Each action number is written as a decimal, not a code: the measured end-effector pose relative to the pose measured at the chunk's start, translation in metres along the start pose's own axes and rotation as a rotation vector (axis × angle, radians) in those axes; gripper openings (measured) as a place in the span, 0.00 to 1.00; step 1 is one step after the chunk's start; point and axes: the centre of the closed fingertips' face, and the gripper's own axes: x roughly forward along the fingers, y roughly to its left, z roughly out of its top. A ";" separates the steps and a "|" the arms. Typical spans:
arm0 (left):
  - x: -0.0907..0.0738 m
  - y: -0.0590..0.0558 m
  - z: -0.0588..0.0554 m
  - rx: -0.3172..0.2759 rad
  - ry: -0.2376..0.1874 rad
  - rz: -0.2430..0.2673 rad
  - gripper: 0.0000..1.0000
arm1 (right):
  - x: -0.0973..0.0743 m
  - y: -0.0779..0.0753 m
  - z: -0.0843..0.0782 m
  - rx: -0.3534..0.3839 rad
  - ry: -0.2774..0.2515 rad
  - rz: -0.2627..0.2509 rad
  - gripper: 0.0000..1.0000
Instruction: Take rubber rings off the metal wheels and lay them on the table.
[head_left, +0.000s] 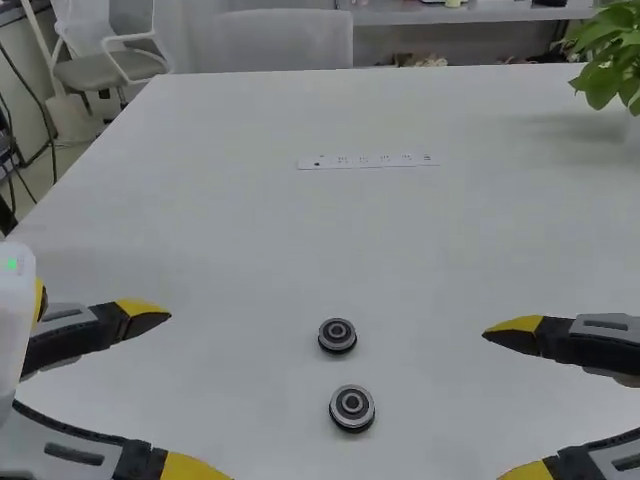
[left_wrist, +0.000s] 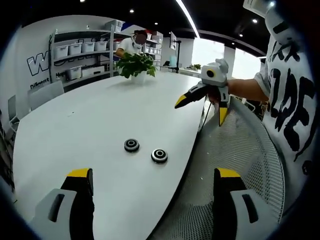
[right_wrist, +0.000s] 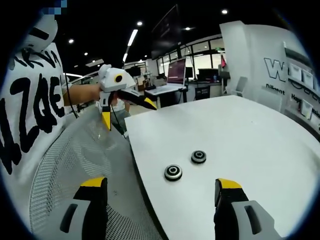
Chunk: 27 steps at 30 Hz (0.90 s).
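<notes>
Holding both claws wide open and empty, you have the left claw (head_left: 195, 395) and the right claw (head_left: 492, 402) on either side of the two metal wheels, touching neither. The far wheel (head_left: 337, 336) and the near wheel (head_left: 352, 408) lie flat on the surface (head_left: 300, 220), close together but apart, near its near edge and roughly midway between the claws. Each wheel carries a dark outer band, judged to be its rubber ring (head_left: 322, 337), so no ring has yet been taken off. Expect three faults from here. A claw closing on one wheel may knock its neighbour, because the two sit so near each other. A wheel that is pushed rather than pinned may slide over the near edge toward the white mesh chair (left_wrist: 235, 150) beside it. A ring stretched and released without control may spring away from the surface. Pin the metal with one claw before you peel with the other. Note the limits of what can be checked: the bottom of the head view cuts off the lower jaw of each claw, and the wheels appear too small to show where rubber ends and metal begins, or how deeply each ring is seated.
</notes>
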 end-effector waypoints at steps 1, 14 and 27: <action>0.002 0.000 0.001 0.004 -0.002 -0.004 0.99 | 0.001 -0.001 0.000 -0.002 0.001 0.002 0.88; 0.023 0.005 0.006 0.072 -0.007 -0.053 0.99 | 0.022 -0.009 -0.005 -0.038 0.013 0.037 0.84; 0.044 0.001 0.012 0.140 -0.032 -0.111 0.92 | 0.045 -0.022 -0.007 -0.081 0.005 0.049 0.77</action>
